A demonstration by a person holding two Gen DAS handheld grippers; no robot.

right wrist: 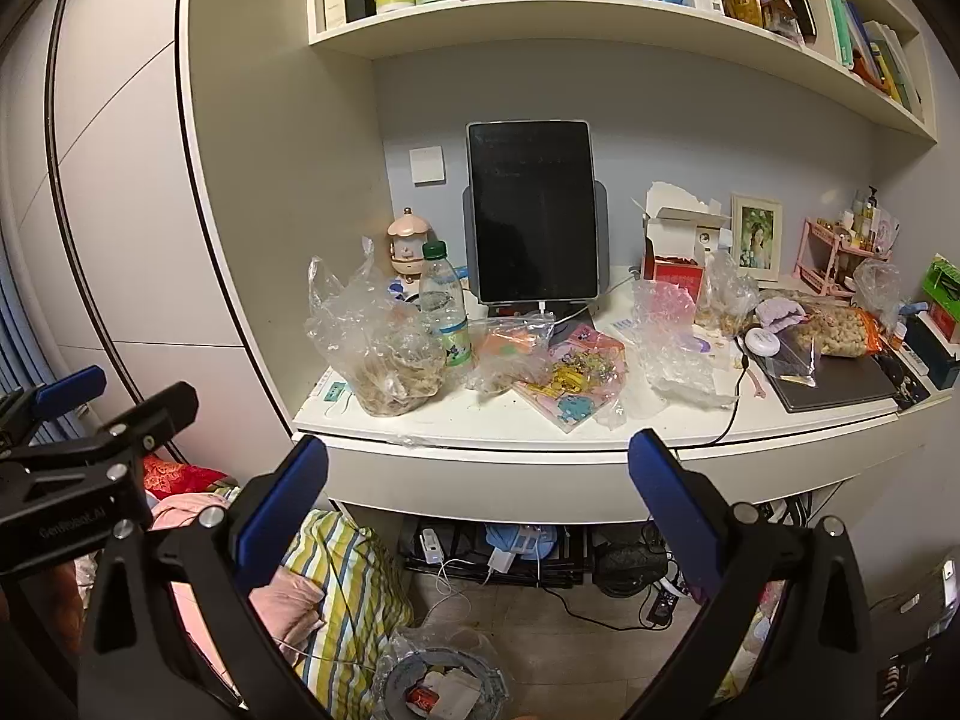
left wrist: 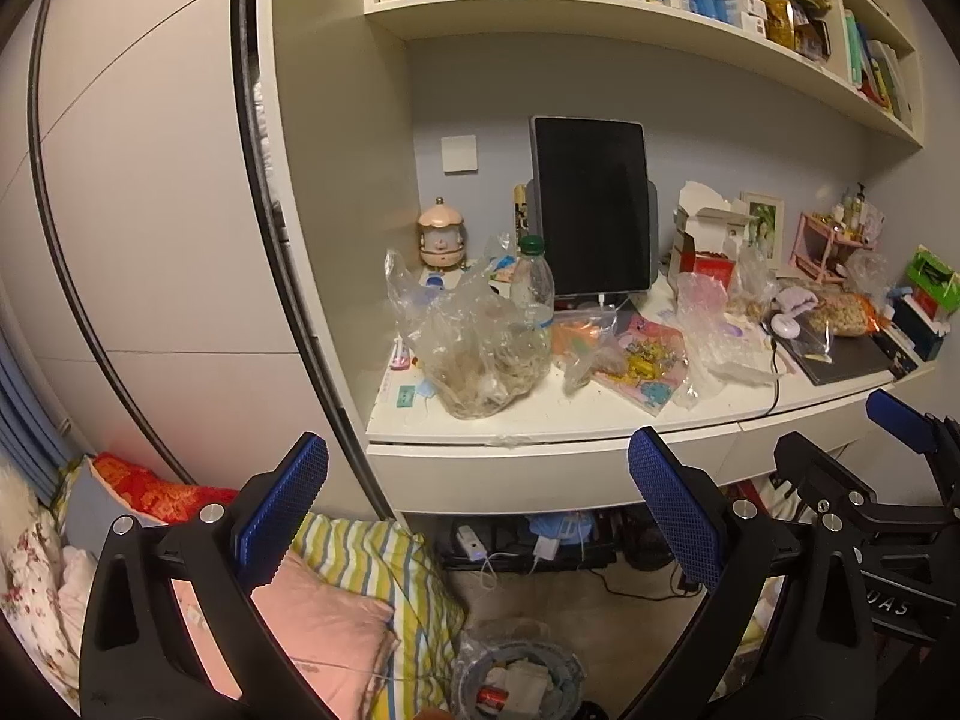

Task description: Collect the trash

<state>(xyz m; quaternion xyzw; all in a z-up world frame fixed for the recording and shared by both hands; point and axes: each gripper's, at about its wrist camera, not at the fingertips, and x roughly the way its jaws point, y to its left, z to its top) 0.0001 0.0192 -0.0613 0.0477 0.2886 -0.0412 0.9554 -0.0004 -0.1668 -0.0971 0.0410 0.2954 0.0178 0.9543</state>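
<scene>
Both grippers hover in front of the table edge with fingers spread wide and nothing between them: the left gripper (left wrist: 478,483) and the right gripper (right wrist: 478,480). Below them on the floor stands a bag-lined trash bin (right wrist: 441,687) with scraps inside, beside a striped pillow (right wrist: 342,588). On the white table (right wrist: 480,414) lie a crumpled clear plastic bag (right wrist: 384,348), a plastic bottle (right wrist: 445,306) just beside it, a colourful wrapper (right wrist: 570,381) and bubble wrap (right wrist: 672,336), before a dark tablet (right wrist: 531,210)
</scene>
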